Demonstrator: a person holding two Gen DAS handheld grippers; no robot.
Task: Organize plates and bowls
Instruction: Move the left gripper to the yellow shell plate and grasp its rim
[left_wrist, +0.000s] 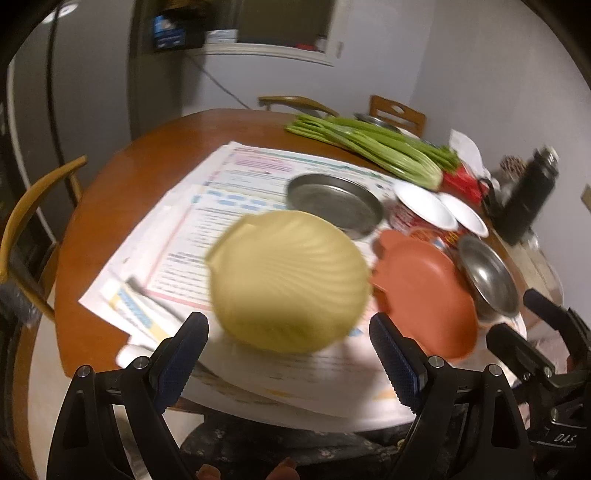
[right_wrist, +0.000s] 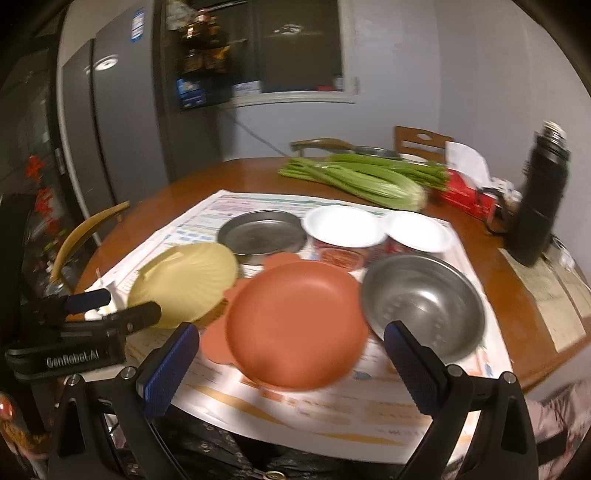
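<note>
Left wrist view: the left gripper (left_wrist: 288, 354) is wide open and holds nothing. The yellow plate (left_wrist: 288, 280) sits right in front of it, on the papers (left_wrist: 177, 236). A metal plate (left_wrist: 334, 205) lies farther back. The right gripper (left_wrist: 532, 328) shows at the right edge.

Right wrist view: the right gripper (right_wrist: 291, 354) is wide open too, with nothing in it. The red plate (right_wrist: 295, 325) is just ahead. A metal bowl (right_wrist: 424, 310) sits to its right. Two white bowls (right_wrist: 380, 227) stand behind.

I think picking up comes next. Slide one finger under a plate's rim, squeeze gently, and lift it flat so it will not slip.
</note>
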